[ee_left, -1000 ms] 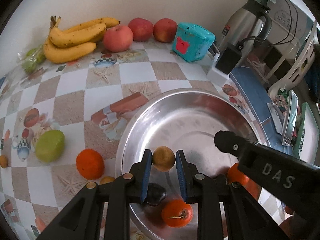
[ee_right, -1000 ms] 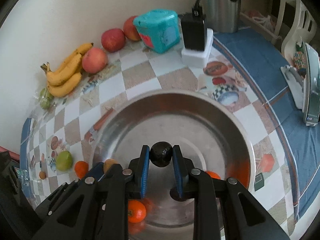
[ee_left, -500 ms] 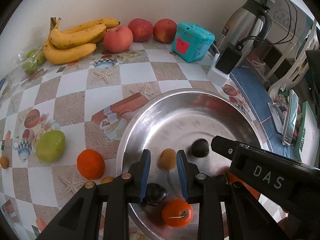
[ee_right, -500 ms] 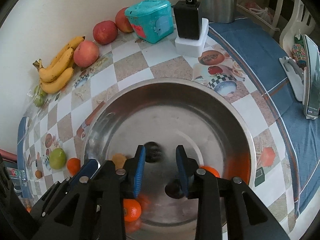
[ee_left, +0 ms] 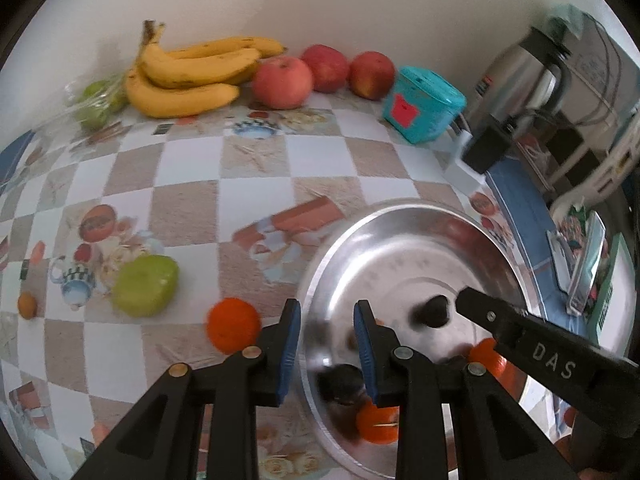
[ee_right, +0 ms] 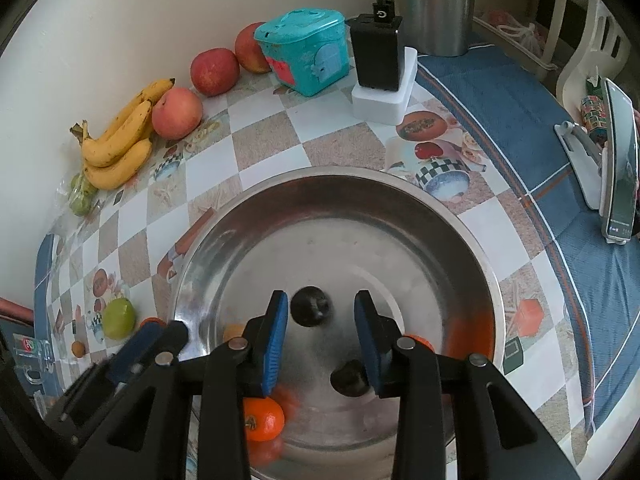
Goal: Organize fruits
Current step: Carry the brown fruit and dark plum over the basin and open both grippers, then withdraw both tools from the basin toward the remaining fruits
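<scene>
Dark fruit (ee_right: 310, 312) dropped, prob. clear of right gripper (ee_right: 320, 340).

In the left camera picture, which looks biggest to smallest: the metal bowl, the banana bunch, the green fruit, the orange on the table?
1. metal bowl
2. banana bunch
3. green fruit
4. orange

The green fruit and the orange lie nearer the camera than the bananas, so true sizes may differ.

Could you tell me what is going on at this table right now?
A person is sorting fruit into a metal bowl with two handheld claws. The right claw is opening above a small dark fruit that lies loose in the bowl. The left claw is empty over the bowl's rim. Oranges lie in the bowl; an orange, a green fruit, bananas and apples remain on the tablecloth.
</scene>
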A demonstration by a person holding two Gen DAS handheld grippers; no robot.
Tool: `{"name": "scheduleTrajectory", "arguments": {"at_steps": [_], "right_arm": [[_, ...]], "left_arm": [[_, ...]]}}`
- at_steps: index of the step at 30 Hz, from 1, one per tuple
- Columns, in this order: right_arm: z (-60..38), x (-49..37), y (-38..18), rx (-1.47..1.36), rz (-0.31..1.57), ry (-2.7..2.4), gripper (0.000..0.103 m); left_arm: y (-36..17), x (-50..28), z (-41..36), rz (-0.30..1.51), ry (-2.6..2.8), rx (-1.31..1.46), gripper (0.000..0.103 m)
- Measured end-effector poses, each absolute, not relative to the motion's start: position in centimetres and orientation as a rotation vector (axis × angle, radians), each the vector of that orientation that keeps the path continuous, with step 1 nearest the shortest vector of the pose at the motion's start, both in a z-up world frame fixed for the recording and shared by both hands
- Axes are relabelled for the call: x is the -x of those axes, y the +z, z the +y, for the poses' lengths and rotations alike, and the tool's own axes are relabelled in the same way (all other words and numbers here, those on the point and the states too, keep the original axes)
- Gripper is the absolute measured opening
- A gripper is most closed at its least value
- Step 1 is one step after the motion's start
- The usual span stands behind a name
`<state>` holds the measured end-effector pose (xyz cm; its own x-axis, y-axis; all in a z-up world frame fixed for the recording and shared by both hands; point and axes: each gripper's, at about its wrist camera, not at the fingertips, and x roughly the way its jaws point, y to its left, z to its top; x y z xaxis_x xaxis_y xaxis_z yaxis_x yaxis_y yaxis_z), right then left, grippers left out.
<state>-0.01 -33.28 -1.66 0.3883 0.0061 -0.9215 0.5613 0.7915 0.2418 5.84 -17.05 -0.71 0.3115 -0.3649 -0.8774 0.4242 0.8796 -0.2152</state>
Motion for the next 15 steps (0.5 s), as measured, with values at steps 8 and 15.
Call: {"name": "scheduleTrajectory", "arguments": {"at_steps": [8, 15], "right_arm": [[-32.5, -0.2, -1.5, -0.556, 1.133, -0.361, 0.035], [-31.5, -0.6, -1.4, -0.530, 1.143, -0.332, 0.035]], "left_arm": [[-0.4, -7.8, -13.1, 1.162, -0.389, 0.028, 0.031], [0.1, -9.3, -9.8, 1.163, -0.293, 0.098, 0.031]]}}
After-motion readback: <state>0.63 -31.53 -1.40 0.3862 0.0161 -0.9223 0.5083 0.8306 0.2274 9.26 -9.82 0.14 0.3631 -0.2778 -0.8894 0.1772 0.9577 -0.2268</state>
